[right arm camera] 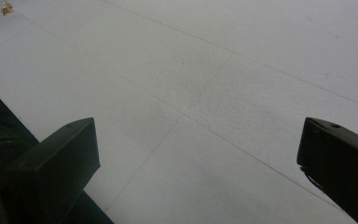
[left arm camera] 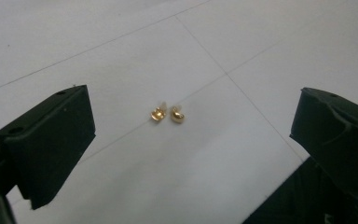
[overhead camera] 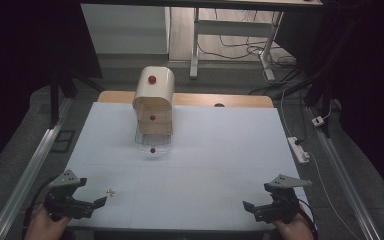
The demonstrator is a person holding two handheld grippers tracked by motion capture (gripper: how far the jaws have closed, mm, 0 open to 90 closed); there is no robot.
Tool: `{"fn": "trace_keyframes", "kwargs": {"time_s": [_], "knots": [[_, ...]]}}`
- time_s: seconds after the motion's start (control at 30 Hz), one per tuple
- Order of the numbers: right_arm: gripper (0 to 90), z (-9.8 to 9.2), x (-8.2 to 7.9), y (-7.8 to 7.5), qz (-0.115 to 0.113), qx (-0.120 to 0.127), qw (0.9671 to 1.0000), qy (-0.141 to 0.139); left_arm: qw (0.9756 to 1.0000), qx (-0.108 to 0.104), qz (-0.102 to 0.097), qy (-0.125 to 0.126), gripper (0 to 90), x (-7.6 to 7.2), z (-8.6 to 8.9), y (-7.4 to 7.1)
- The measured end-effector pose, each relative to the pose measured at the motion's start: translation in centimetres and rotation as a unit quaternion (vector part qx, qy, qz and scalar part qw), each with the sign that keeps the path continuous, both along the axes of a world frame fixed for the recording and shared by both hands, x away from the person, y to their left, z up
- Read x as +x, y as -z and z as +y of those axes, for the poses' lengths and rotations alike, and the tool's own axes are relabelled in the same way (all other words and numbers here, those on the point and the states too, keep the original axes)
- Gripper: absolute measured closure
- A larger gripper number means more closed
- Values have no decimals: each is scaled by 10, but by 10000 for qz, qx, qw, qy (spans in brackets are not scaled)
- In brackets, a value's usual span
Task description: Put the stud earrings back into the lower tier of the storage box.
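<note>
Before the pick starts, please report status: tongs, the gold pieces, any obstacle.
Left tongs open, right tongs open, both empty. Two gold pieces on the white table, ahead of the left tongs. Nothing in the way.

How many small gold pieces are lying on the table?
2: the left gold piece and the right gold piece lie side by side on the white table, ahead of the open left gripper.

right gripper (right arm camera: 200, 163) low over white table (right arm camera: 242, 70), both black jaws wide apart with bare surface between, nothing held, thin seam lines crossing the sheet, small gold pieces (right arm camera: 5, 7) far off at top-left corner, dark table edge lower left
</note>
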State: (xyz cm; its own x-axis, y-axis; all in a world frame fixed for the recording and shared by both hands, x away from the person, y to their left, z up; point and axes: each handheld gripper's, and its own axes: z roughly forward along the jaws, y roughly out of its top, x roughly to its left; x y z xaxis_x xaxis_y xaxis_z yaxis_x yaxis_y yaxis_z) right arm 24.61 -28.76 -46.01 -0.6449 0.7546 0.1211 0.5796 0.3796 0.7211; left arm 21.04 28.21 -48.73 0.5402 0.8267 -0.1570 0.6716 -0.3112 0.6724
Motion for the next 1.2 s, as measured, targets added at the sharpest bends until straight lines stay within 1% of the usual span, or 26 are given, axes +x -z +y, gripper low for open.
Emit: {"fn": "trace_keyframes", "kwargs": {"time_s": [0.07,0.13,0.2,0.27,0.3,0.43,0.47,0.53,0.6,0.63,0.7,0.87,0.9,0.97,1.03,1.13,1.2], "knots": [[0,0,0,0,3,3,10000,8,9999,103,26,-31,0,7,-1,2],[0,0,0,0,0,2,10000,1,9998,144,102,-45,1,15,0,4],[0,1,0,0,6,-14,10000,-7,9998,141,158,-31,8,22,1,6],[0,1,0,0,8,-31,10000,-16,9997,94,203,51,9,29,3,7],[0,1,0,0,18,-44,10000,-41,9997,117,224,68,9,32,3,9],[0,3,-1,0,2,-91,9999,-91,9990,304,296,164,19,43,2,15],[0,3,-1,0,5,-131,9999,-103,9986,364,336,200,24,45,2,17],[0,4,-1,1,-5,-133,9998,-123,9975,530,377,272,38,49,0,20],[0,4,-1,1,-4,-138,9998,-130,9966,628,431,314,65,53,-1,23],[0,4,-1,1,-4,-139,9998,-130,9960,674,464,353,89,54,-1,24],[0,4,-1,1,-3,-139,9998,-133,9952,698,520,436,135,57,-2,27],[0,4,-1,1,0,-148,9998,-137,9922,821,644,681,336,59,-5,30],[0,4,-1,1,0,-159,9998,-128,9918,845,657,698,378,59,-6,31],[0,4,-1,1,4,-175,9998,-113,9906,857,700,801,437,59,-7,31],[0,4,0,1,8,-165,9998,-114,9886,935,724,931,502,60,-9,33],[0,4,0,1,8,-171,9998,-102,9857,1095,779,1020,592,60,-13,35],[0,5,0,1,11,-177,9998,-107,9843,1137,799,1086,655,60,-14,36]]}}
